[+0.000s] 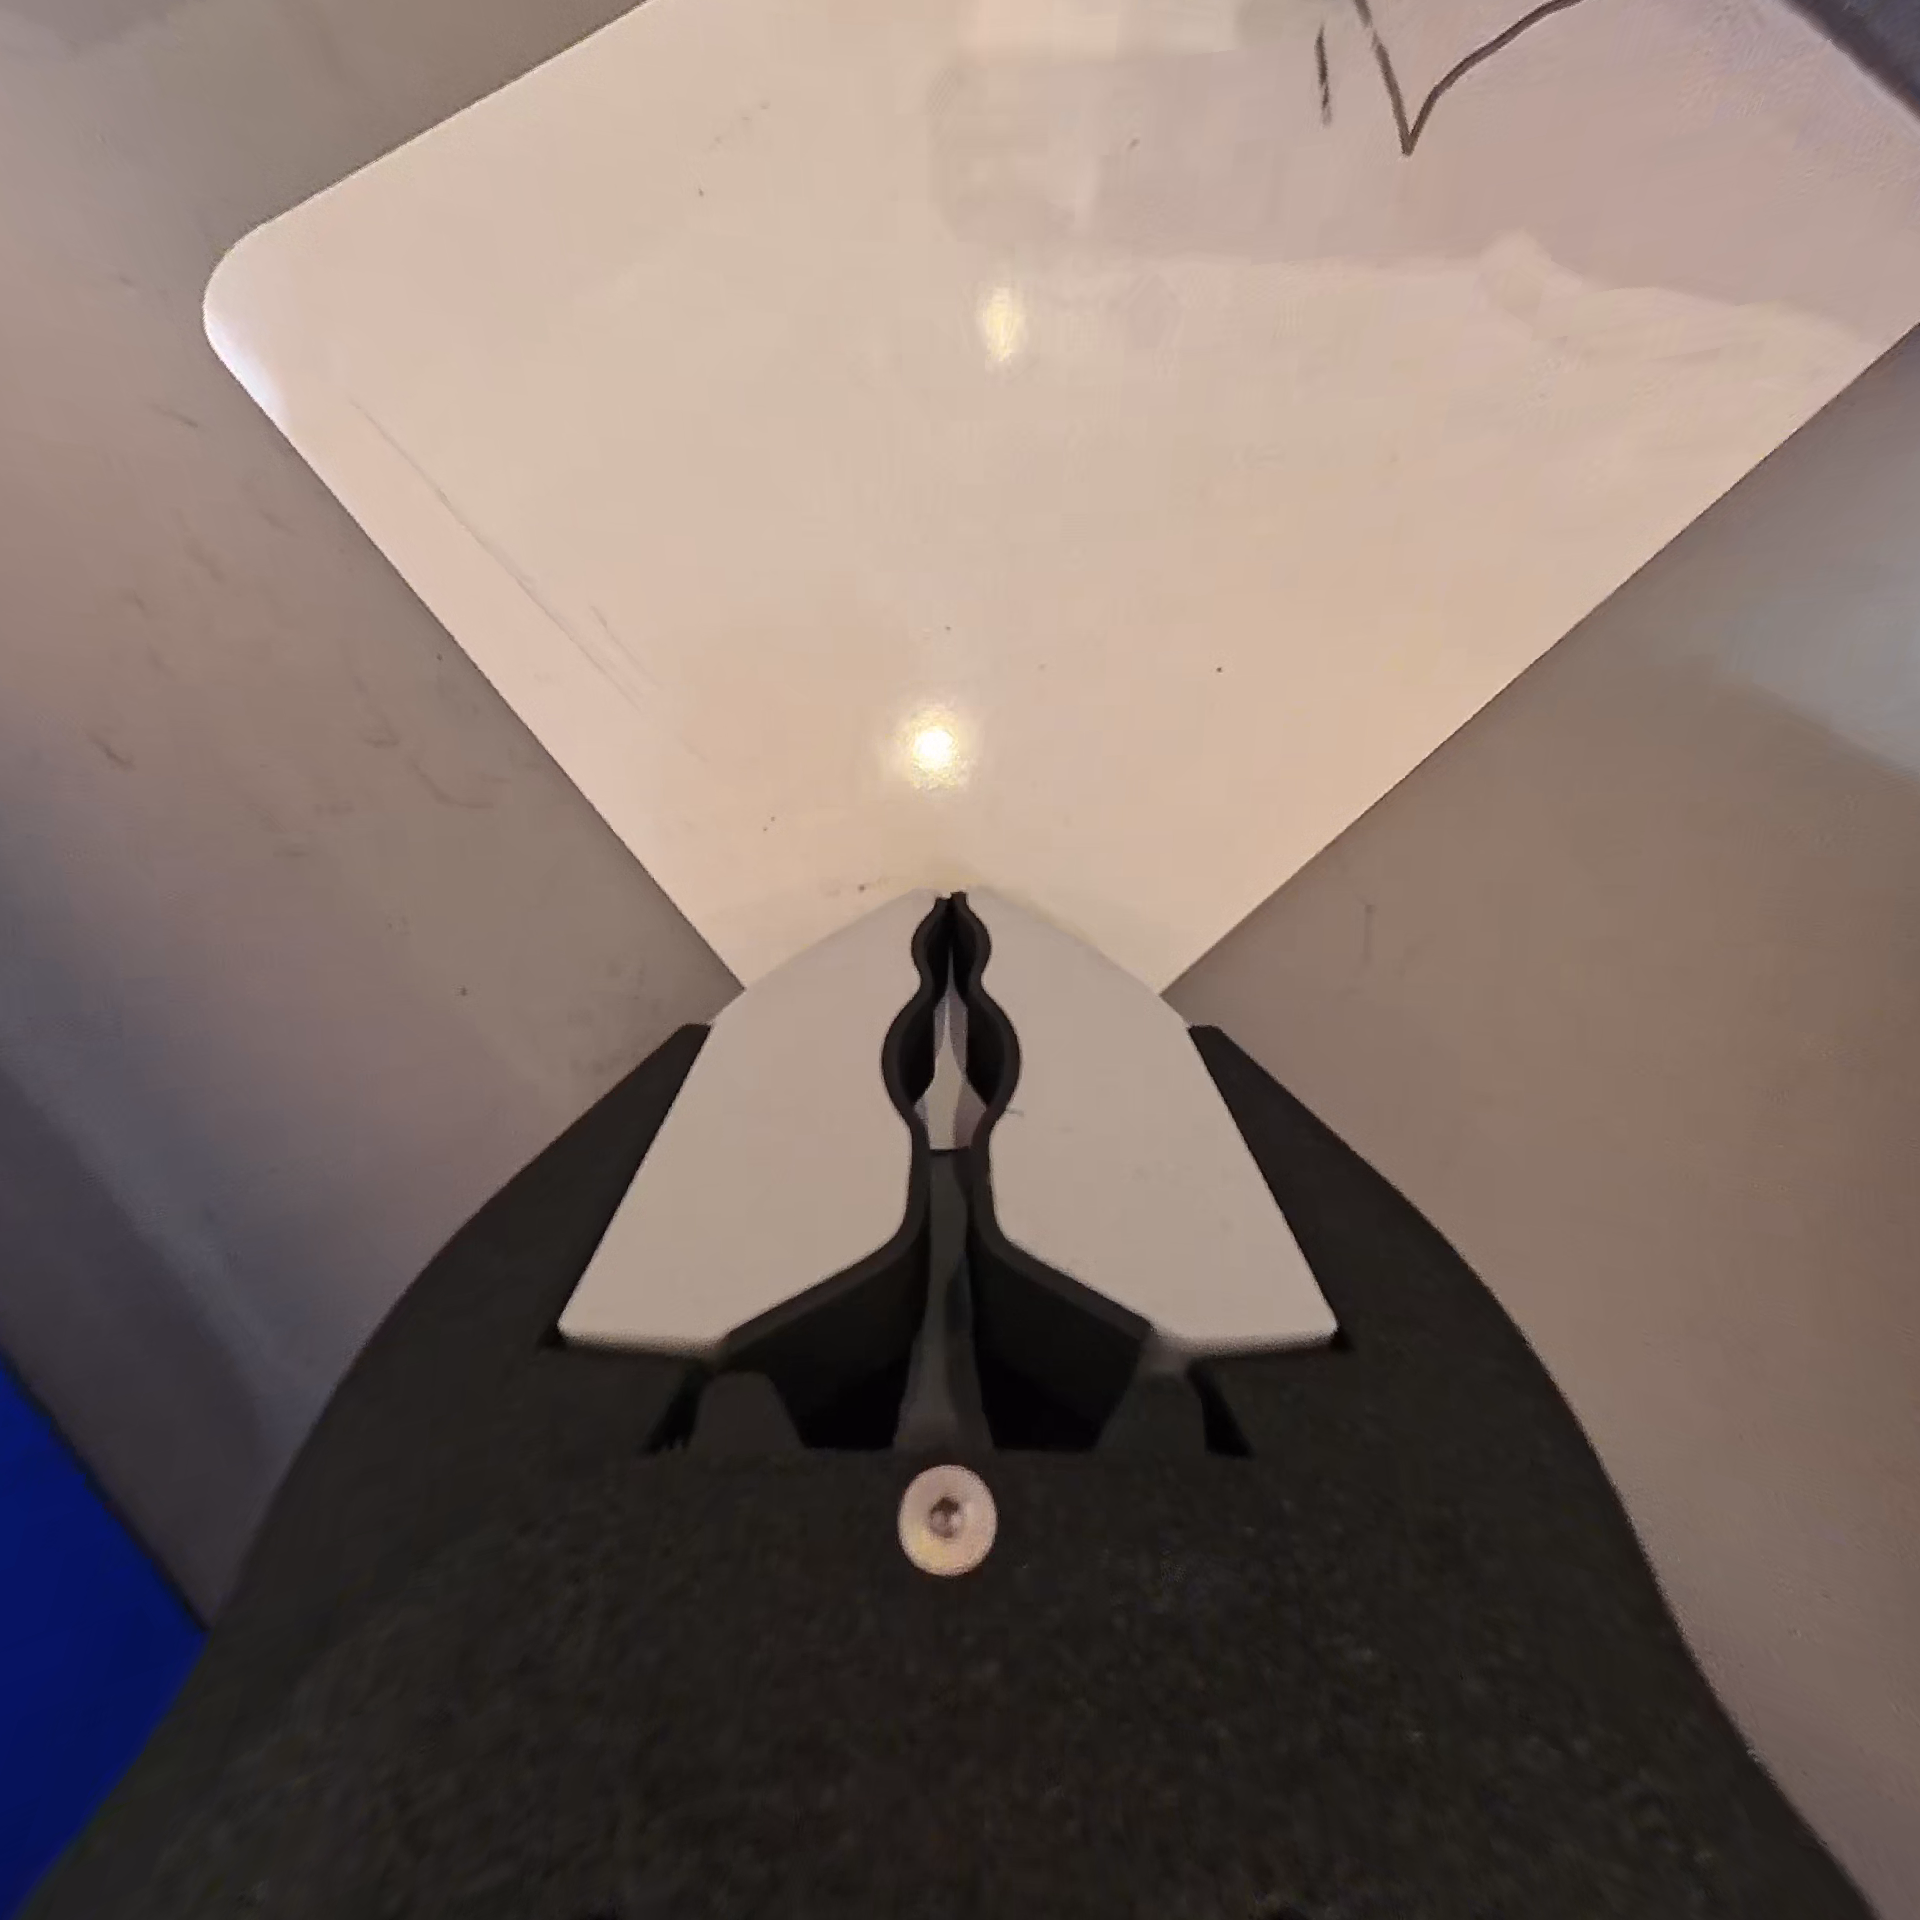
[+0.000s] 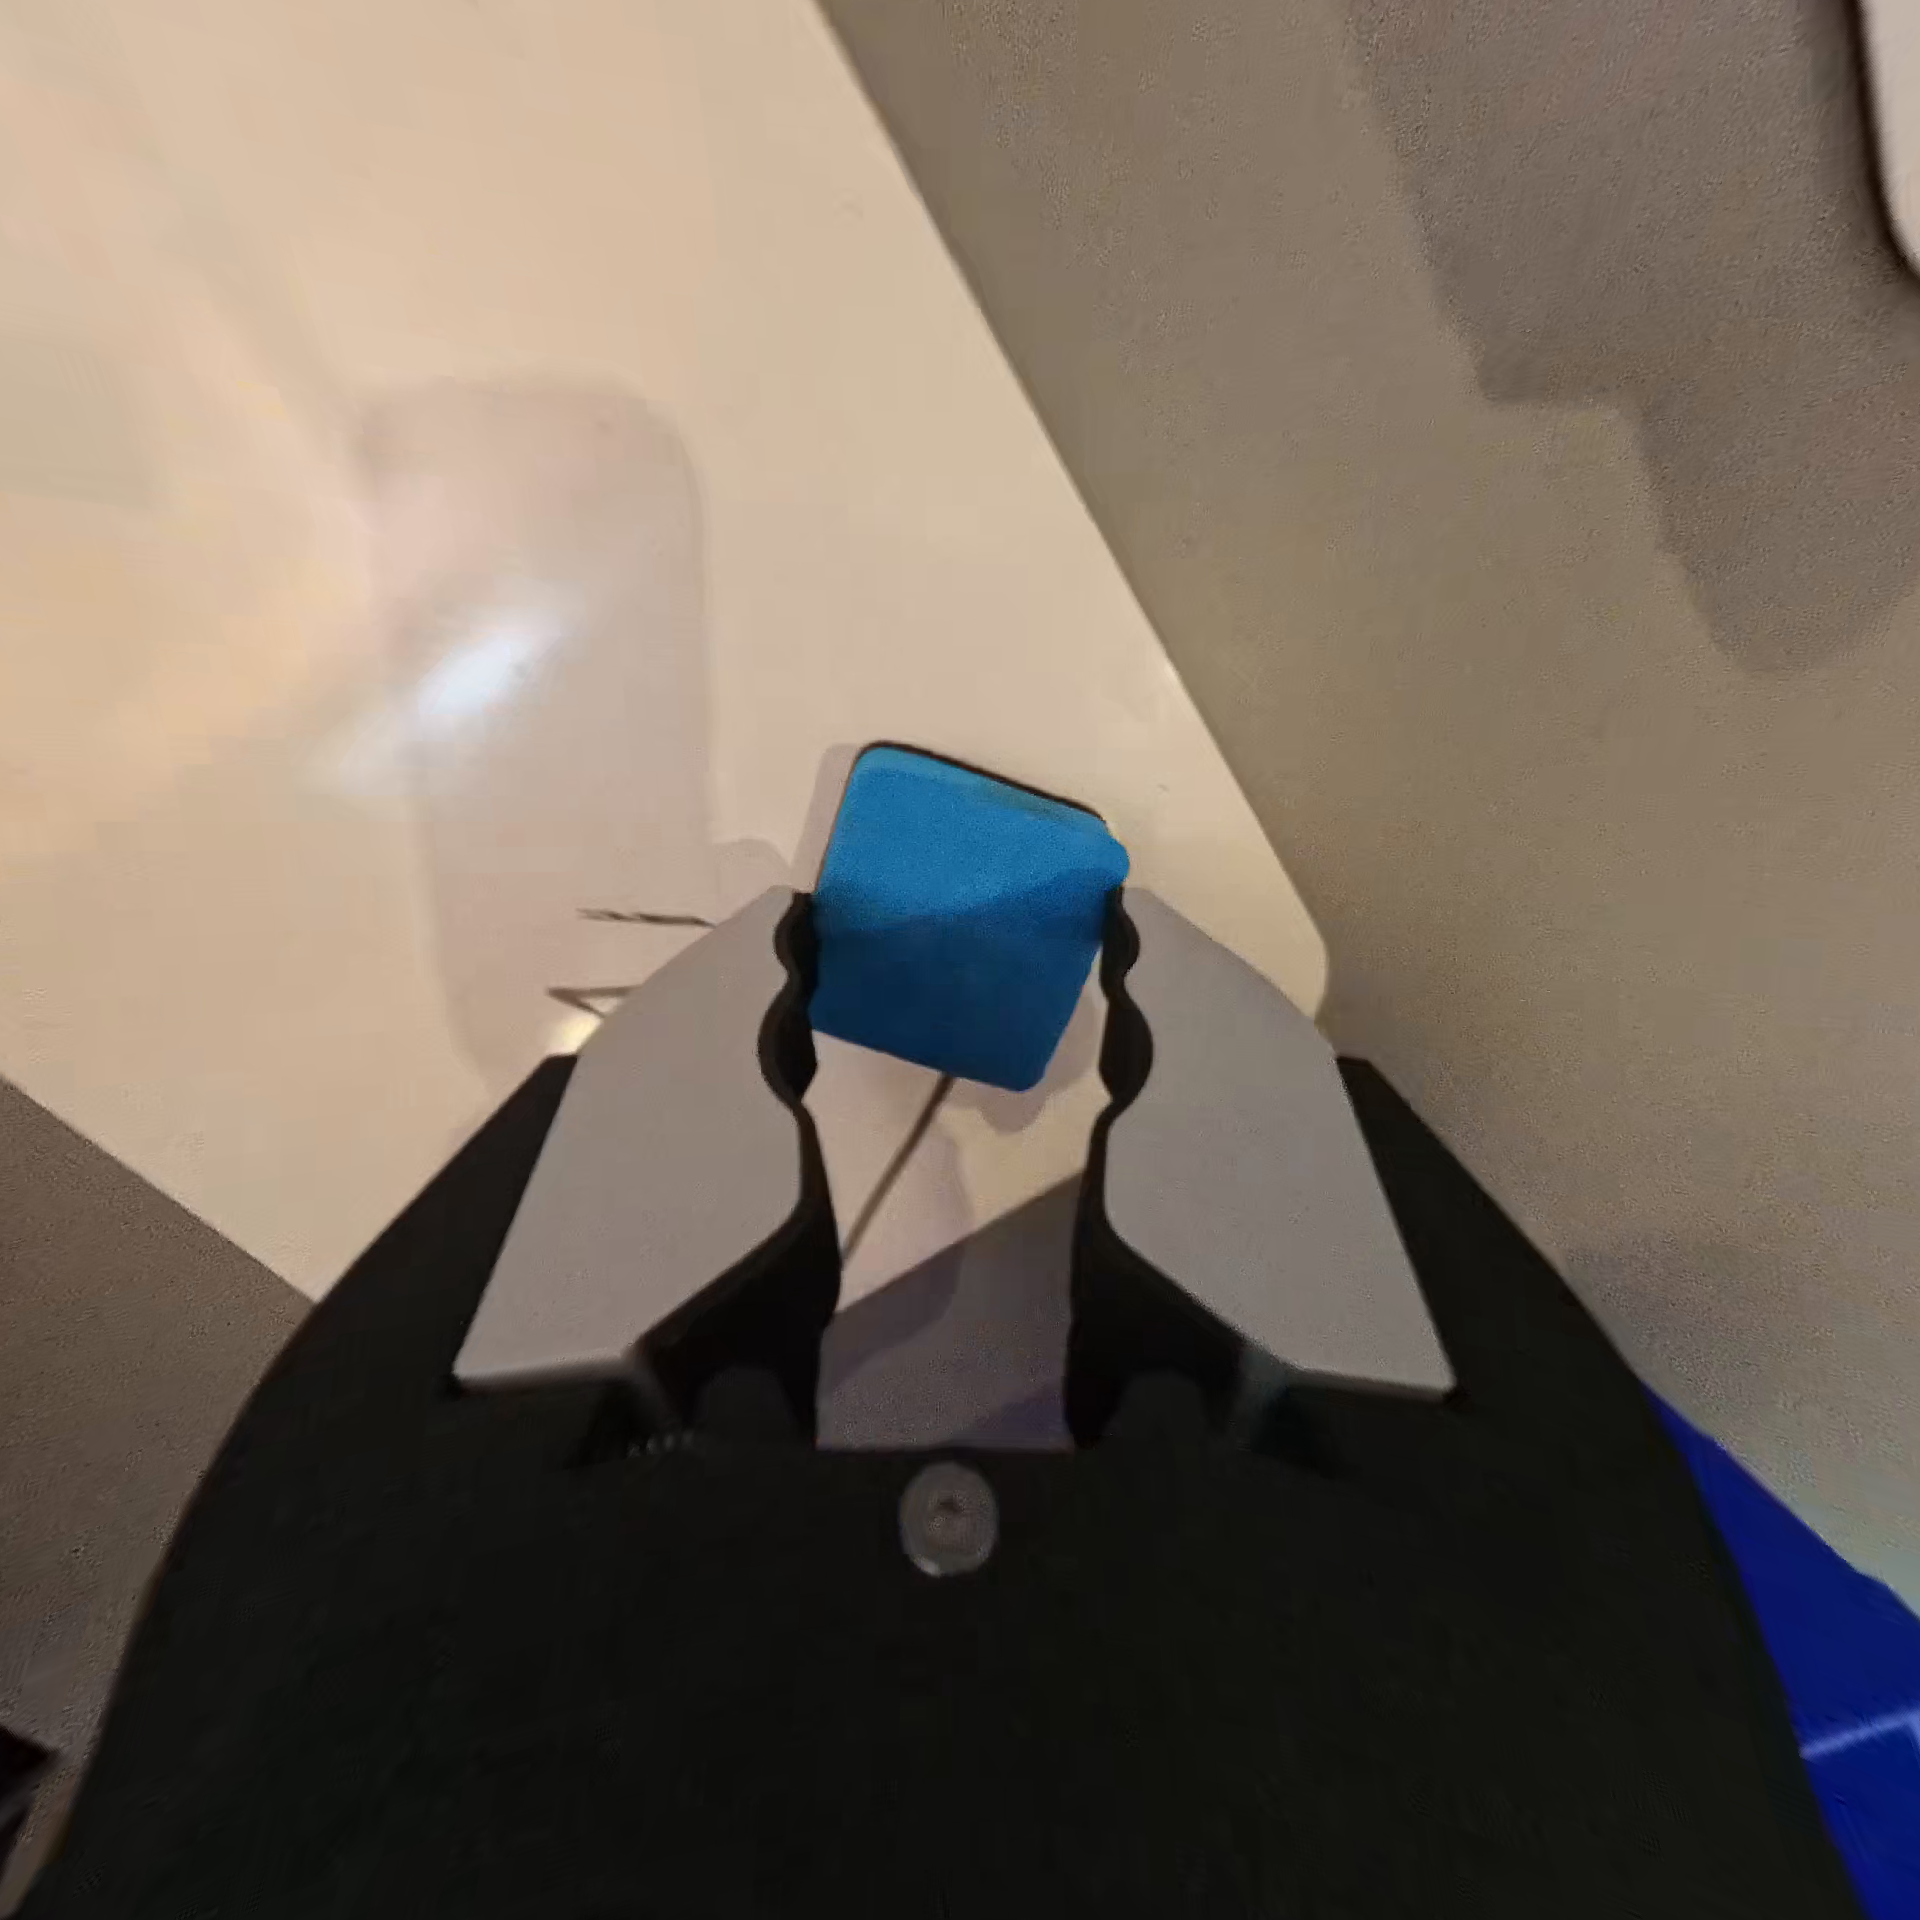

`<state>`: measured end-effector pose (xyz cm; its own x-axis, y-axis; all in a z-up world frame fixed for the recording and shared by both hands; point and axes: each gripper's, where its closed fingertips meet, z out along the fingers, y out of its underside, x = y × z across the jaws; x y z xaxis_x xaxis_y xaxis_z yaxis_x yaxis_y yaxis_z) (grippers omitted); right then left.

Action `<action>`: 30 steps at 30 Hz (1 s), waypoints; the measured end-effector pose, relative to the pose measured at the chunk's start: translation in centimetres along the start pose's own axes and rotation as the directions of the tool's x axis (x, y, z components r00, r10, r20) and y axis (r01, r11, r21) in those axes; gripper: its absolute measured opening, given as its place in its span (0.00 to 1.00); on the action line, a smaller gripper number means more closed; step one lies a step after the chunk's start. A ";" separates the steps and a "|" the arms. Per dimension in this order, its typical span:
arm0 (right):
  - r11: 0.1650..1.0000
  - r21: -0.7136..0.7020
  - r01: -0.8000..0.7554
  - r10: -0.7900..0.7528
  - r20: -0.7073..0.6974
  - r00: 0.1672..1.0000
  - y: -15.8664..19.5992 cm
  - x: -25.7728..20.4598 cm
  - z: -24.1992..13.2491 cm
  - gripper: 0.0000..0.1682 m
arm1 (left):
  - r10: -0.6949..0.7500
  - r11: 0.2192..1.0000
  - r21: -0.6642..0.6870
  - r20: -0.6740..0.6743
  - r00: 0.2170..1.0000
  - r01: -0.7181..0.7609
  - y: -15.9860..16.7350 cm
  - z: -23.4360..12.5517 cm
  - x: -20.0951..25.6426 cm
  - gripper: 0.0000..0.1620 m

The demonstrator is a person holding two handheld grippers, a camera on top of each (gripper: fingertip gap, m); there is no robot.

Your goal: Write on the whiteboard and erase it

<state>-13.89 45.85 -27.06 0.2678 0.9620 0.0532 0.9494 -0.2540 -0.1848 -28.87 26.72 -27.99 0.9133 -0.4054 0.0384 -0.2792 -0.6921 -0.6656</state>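
Over the whiteboard (image 2: 312,312), right gripper (image 2: 958,914) grips blue eraser (image 2: 956,914); left gripper (image 1: 952,896) jaws clenched.

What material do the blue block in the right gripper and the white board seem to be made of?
Blue block: probably foam, matte and finely grained, with soft rounded corners and a thin dark layer on its far face.
White board: a thin, smooth, glossy sheet, likely coated plastic or metal; it mirrors lamp spots and has rounded corners. Which one, the pictures leave open.

A grey, scuffed worktop (image 1: 312,935) fills the surroundings under warm overhead light. A blue surface (image 1: 73,1538) shows at seven o'clock in the left wrist view, and at four o'clock in the right.
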 end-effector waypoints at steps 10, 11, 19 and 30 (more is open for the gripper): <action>0.997 -0.019 0.069 -0.069 -0.001 0.998 -0.5 -1.9 0.0 0.31 | -0.007 1.000 0.002 -0.011 1.000 0.007 0.0 0.0 0.1 0.00; 0.999 -0.034 -0.003 0.002 -0.006 1.000 1.5 0.2 -0.2 0.31 | -0.007 1.000 0.006 -0.008 1.000 0.007 0.1 -0.1 0.1 0.00; 0.991 0.028 0.132 -0.133 0.030 0.991 2.3 -6.0 -0.6 0.31 | -0.010 1.000 0.004 -0.015 1.000 0.010 -0.1 0.1 0.0 0.00; 0.997 -0.074 0.036 -0.037 -0.010 0.999 4.6 -3.0 -0.9 0.31 | 0.008 1.000 -0.007 -0.004 1.000 -0.008 -0.1 0.1 0.2 0.00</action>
<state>-10.21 41.74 -27.14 0.2338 0.9698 0.0695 0.9680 -0.2255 -0.1099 -28.61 26.80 -28.01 0.9097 -0.4138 0.0361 -0.2889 -0.6928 -0.6607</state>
